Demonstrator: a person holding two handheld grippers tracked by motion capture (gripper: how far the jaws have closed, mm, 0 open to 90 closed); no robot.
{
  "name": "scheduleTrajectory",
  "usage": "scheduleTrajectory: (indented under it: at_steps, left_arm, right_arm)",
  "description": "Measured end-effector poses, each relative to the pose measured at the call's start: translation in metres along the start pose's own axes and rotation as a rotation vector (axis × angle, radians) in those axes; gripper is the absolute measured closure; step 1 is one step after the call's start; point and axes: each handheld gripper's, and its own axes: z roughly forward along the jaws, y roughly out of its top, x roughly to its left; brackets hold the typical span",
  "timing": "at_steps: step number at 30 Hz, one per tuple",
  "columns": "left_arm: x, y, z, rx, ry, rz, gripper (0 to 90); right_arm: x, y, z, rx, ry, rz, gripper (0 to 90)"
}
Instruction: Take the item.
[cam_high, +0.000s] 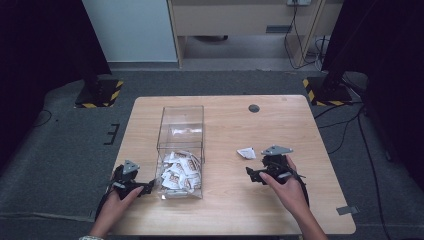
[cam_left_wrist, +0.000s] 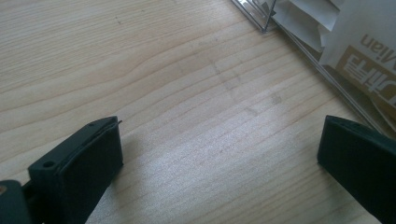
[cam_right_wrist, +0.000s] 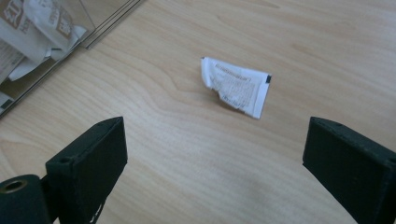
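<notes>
Two hands low over table, right gripper fingers spread before sachet, left gripper fingers spread, empty

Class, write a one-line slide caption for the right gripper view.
Open right claw faces a lone white sachet on the wooden table, clear box behind.

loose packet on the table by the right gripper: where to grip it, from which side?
The packet lies flat on the table, apart from the clear box. One short end looks crumpled and slightly lifted. Probably best to come down from above with the right gripper, jaws open, one each side of that lifted end, and pinch across its narrow width. The flat end gives little purchase.
</notes>
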Motion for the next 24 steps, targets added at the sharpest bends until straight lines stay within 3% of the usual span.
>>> scheduleTrajectory:
  at_steps: [7,14,21,24]
  left_arm:
    - [0.0,0.0,0.0,0.0,0.0,0.0,0.0]
    - [0.0,0.0,0.0,0.0,0.0,0.0,0.0]
    - [0.0,0.0,0.0,0.0,0.0,0.0,0.0]
    - [0.0,0.0,0.0,0.0,0.0,0.0,0.0]
  right_arm:
    - [0.005,-0.021,-0.002,0.011,0.008,0.005,6.7]
    - [-0.002,-0.033,-0.002,0.021,-0.001,0.032,5.5]
    - [-0.006,-0.037,0.003,0.034,-0.022,0.055,5.2]
    - [-0.005,-0.039,0.008,0.07,-0.026,0.047,5.1]
